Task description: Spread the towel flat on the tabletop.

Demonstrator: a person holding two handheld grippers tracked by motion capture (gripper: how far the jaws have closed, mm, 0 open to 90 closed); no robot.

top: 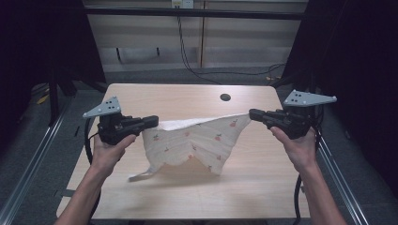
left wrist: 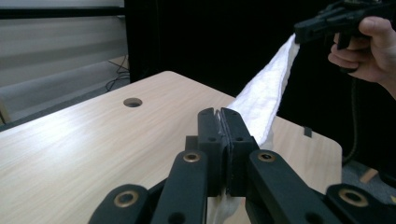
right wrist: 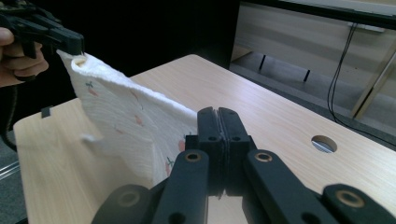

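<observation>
A white cloth (top: 197, 140) printed with small red fruit hangs stretched above the wooden table (top: 187, 192). My left gripper (top: 155, 122) is shut on the cloth's left corner. My right gripper (top: 252, 114) is shut on its right corner. The cloth's lower edge sags toward the tabletop, and a narrow strap trails from it at the lower left. In the left gripper view the cloth (left wrist: 266, 95) runs from my closed jaws up to the other gripper (left wrist: 299, 33). In the right gripper view the cloth (right wrist: 126, 116) spreads from my jaws to the far gripper (right wrist: 77, 46).
A round cable hole (top: 225, 97) sits near the table's far edge. Metal rails run along both sides of the table. Dark curtains flank the area, and cables hang on the back wall.
</observation>
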